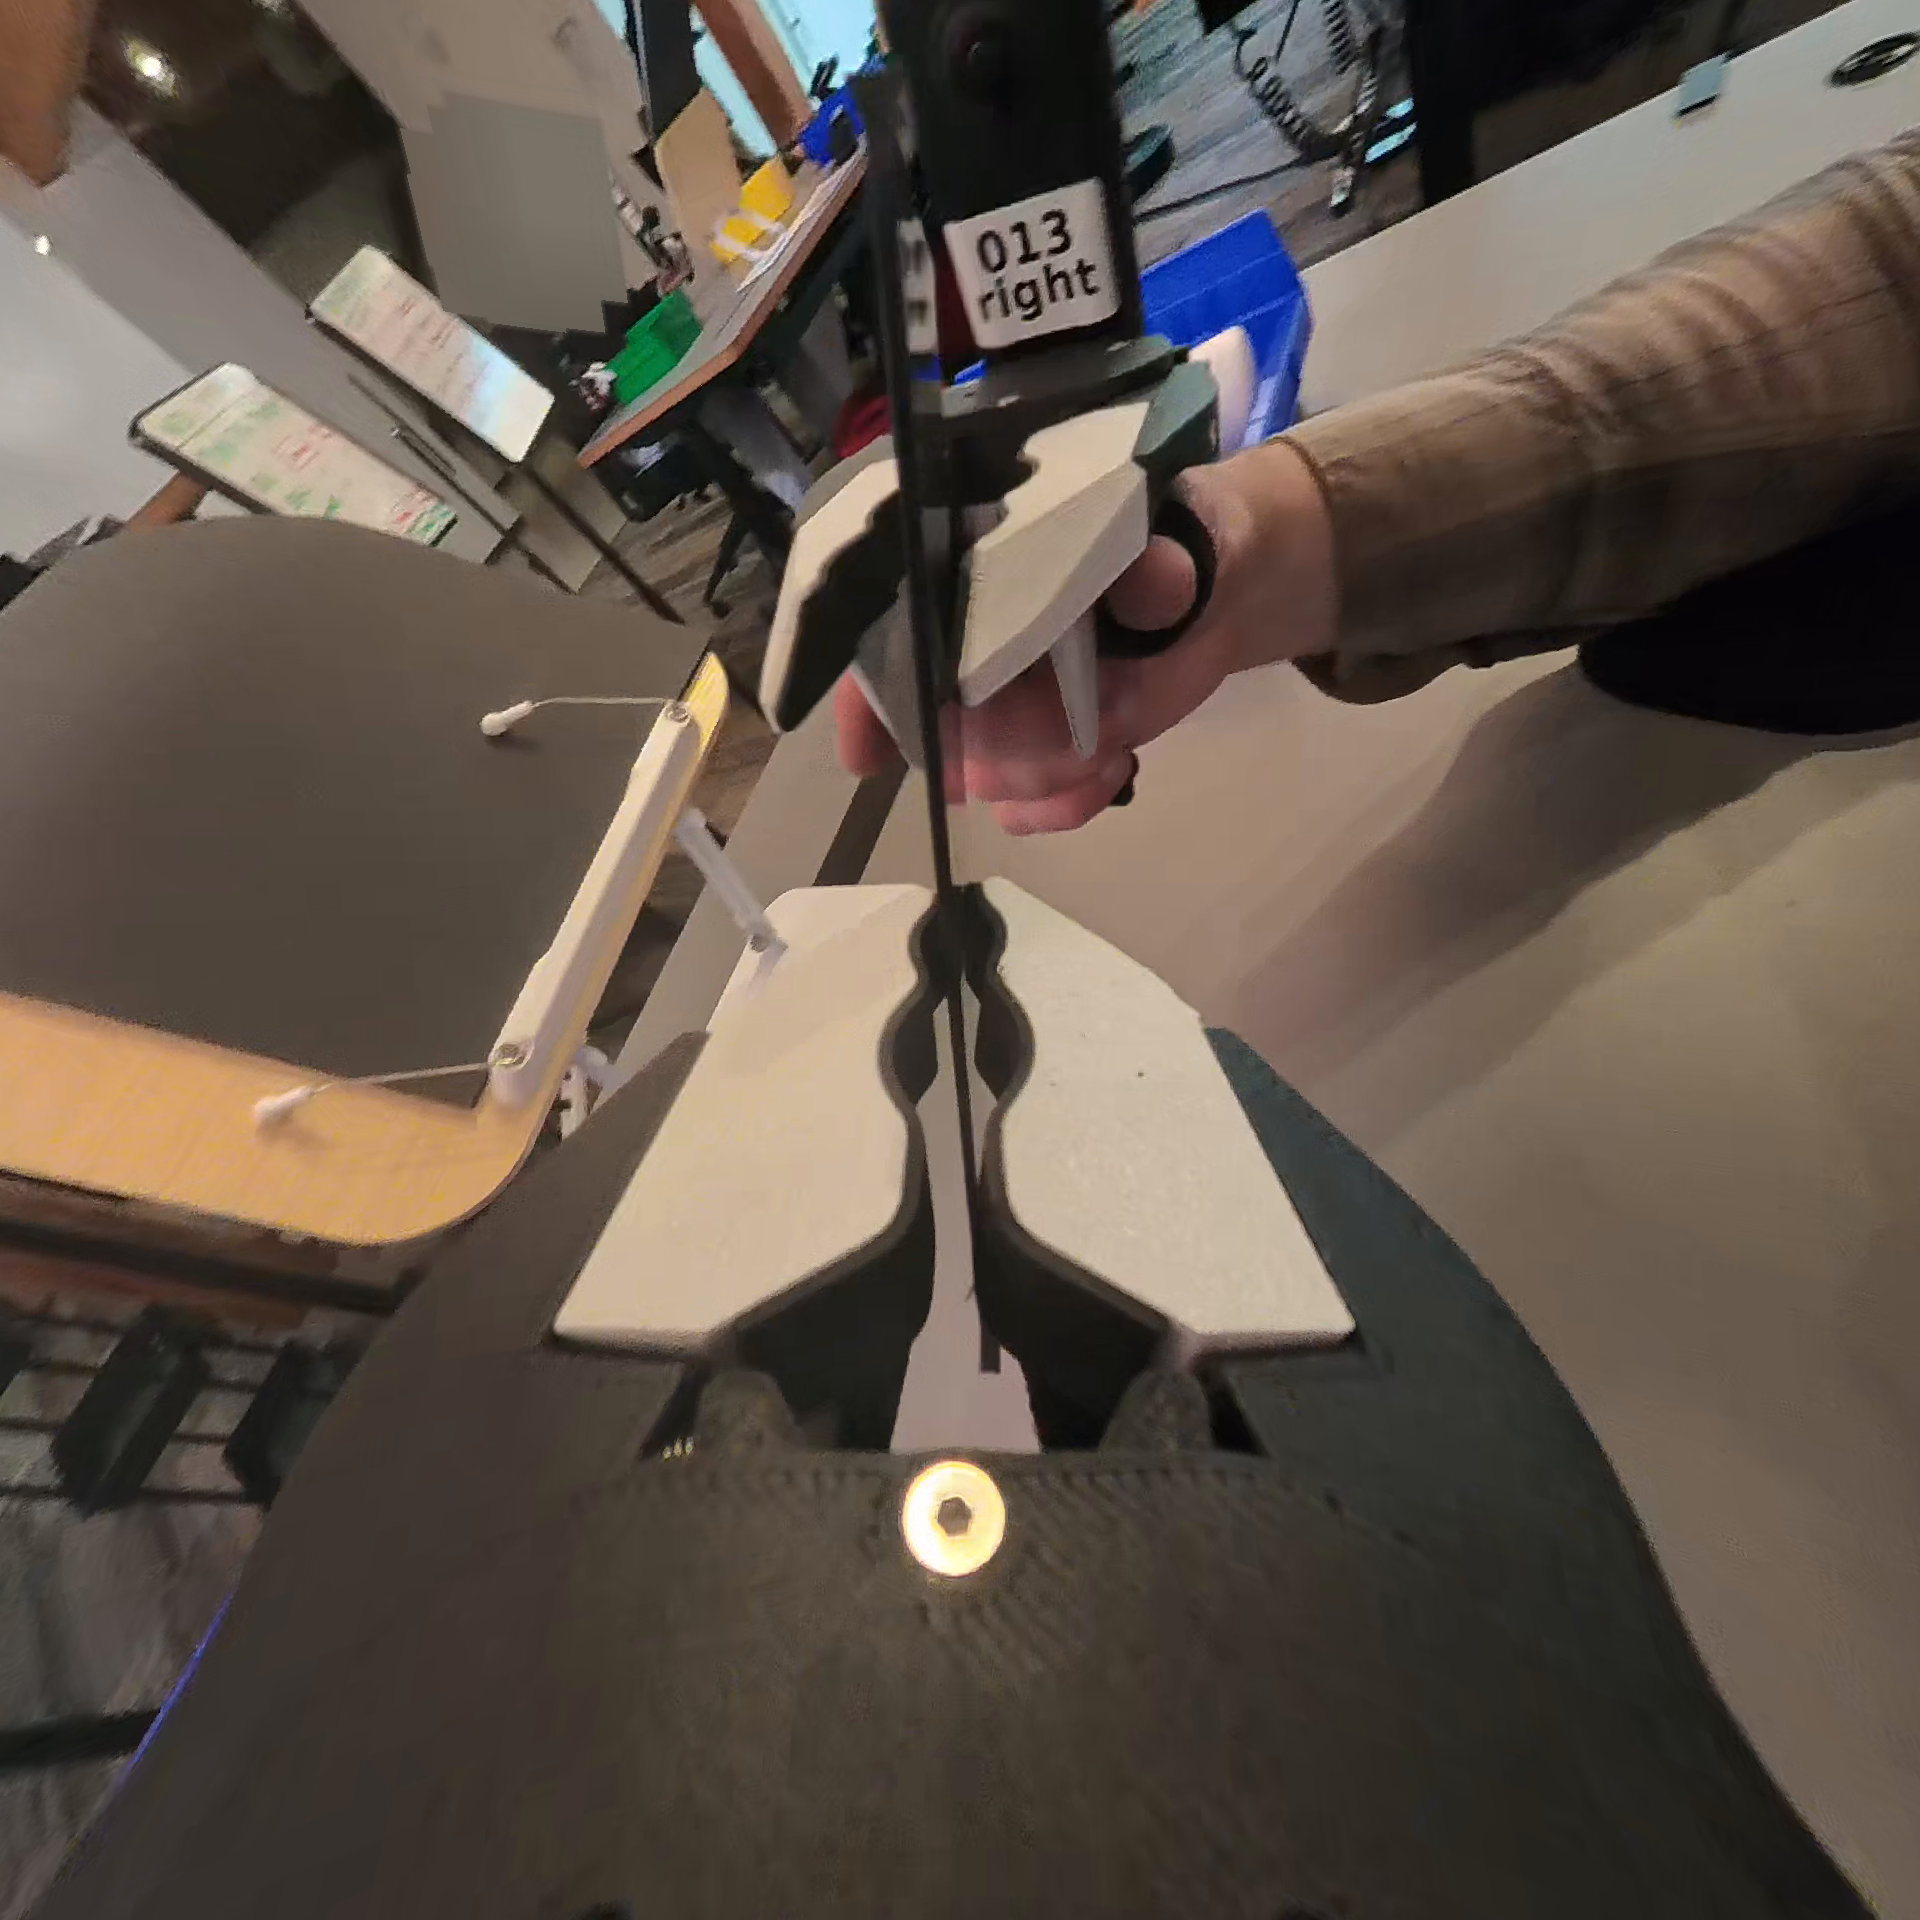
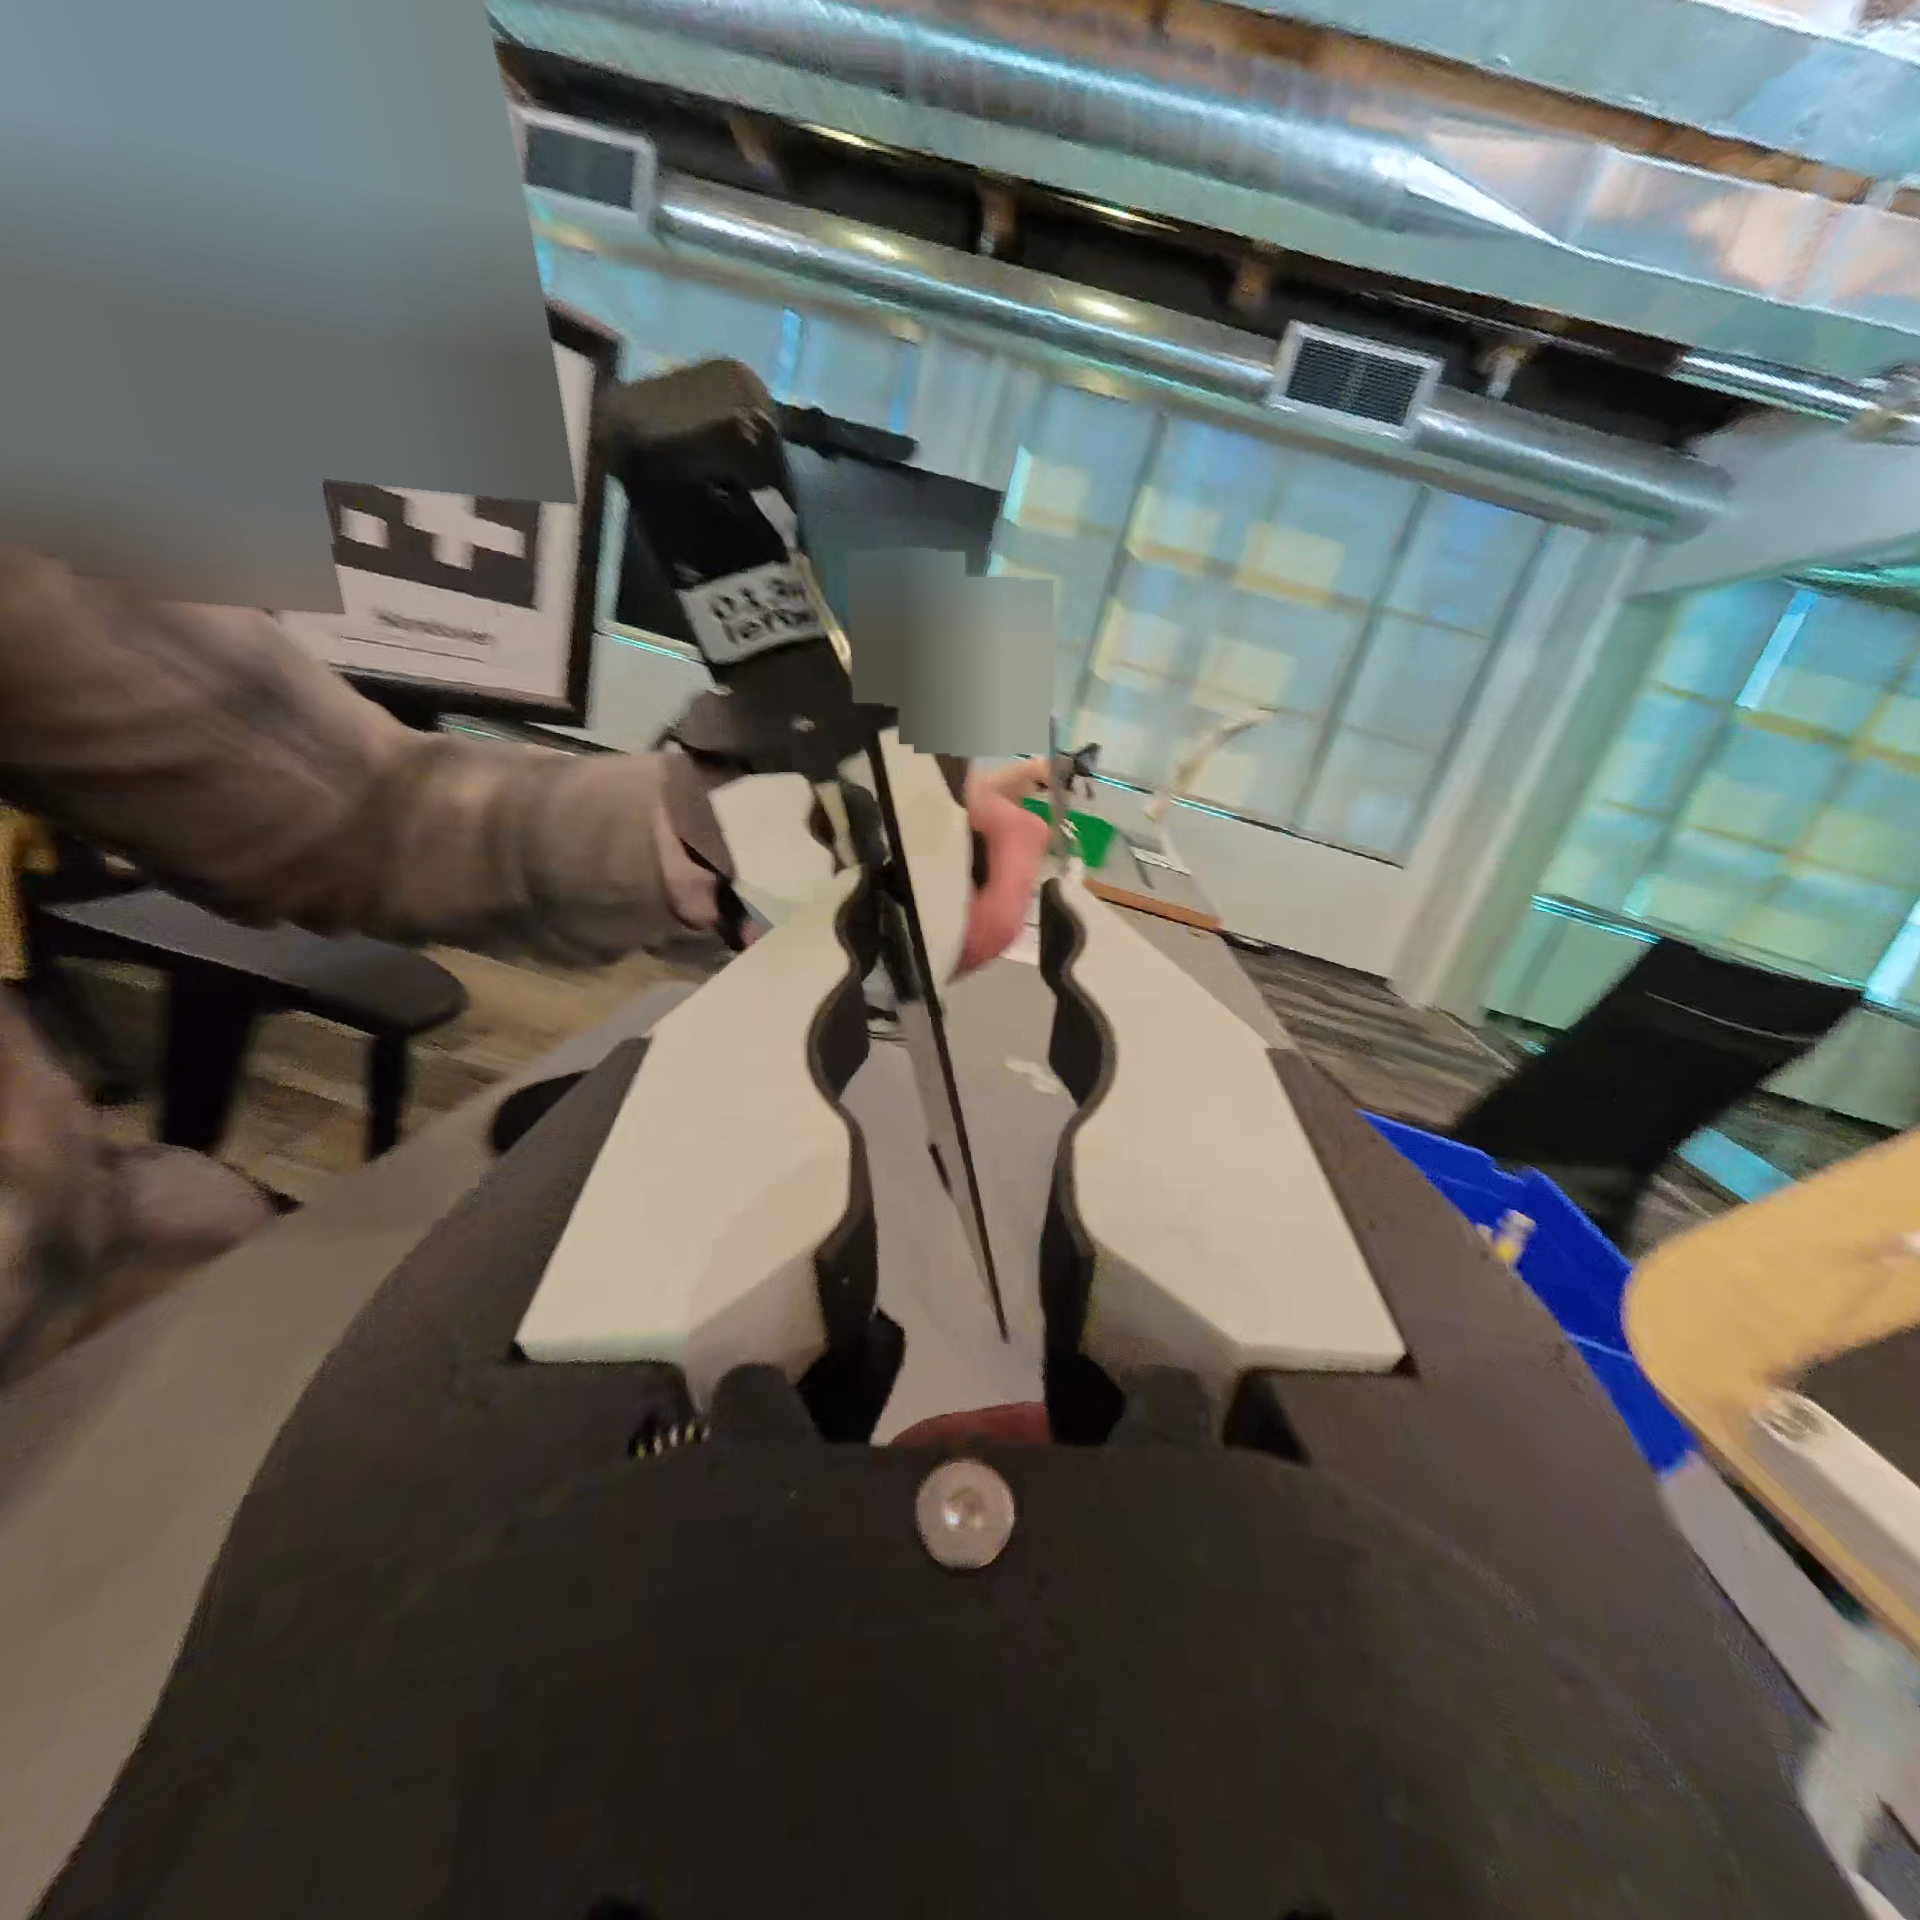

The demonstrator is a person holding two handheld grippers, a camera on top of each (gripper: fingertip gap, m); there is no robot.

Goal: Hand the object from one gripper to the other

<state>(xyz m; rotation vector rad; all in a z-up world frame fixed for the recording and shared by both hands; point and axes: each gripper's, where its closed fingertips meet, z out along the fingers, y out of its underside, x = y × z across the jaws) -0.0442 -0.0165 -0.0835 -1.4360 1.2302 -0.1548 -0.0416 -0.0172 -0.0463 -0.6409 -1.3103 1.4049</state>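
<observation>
A thin black strip [image 1: 928,665] runs straight up from my left gripper [image 1: 961,904], whose white fingers are shut on it near their tips. The strip passes between the fingers of my right gripper [image 1: 883,707], which a hand holds just beyond, pointing back at the left one. In the right wrist view my right gripper [image 2: 954,899] is open and the strip [image 2: 951,1122] lies in the gap between its fingers, touching neither. The left gripper [image 2: 883,883] shows behind it, clamped on the strip's far part.
A wooden board [image 1: 239,1132] with a black mat and a white bar lies at the left. A blue bin [image 1: 1236,312] stands on the white table [image 1: 1558,935] behind the right gripper. The bin [image 2: 1538,1247] and the board [image 2: 1766,1299] also show at the right. My left and right fingertips are right by each other.
</observation>
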